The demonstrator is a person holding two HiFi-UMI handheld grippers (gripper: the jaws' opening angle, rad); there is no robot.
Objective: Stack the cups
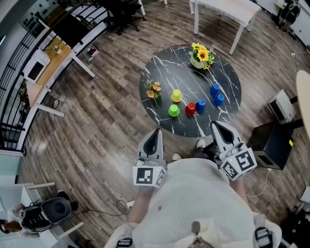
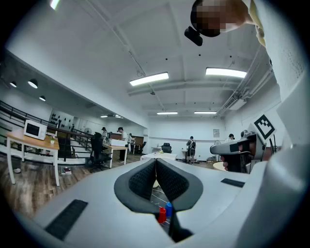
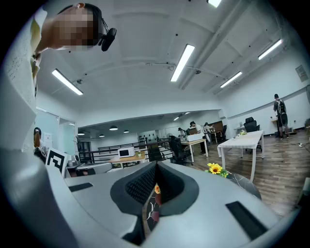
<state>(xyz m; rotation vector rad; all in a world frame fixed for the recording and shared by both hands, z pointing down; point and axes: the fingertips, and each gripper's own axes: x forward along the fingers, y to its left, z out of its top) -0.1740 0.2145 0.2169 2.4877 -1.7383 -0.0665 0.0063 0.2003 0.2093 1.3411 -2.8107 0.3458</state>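
Several small cups stand apart on a round black marble table point(image 1: 164, 72): a yellow cup point(image 1: 177, 95), a green cup point(image 1: 174, 110), a red cup point(image 1: 190, 108) and three blue cups point(image 1: 214, 89) point(image 1: 200, 104) point(image 1: 219, 99). My left gripper point(image 1: 156, 132) is held shut near my body, short of the table's near edge, nothing between its jaws. My right gripper point(image 1: 216, 127) is also shut and empty, at the table's near right edge. Through the left gripper's jaw gap I glimpse the red cup point(image 2: 162, 214) and a blue cup point(image 2: 168, 209).
A pot of sunflowers point(image 1: 200, 56) stands at the table's far side and a small flower bunch point(image 1: 153, 89) at its left. White desks point(image 1: 227, 9) and a wooden desk with a microwave point(image 1: 35, 65) stand around. A dark box point(image 1: 273, 143) sits on the floor at the right.
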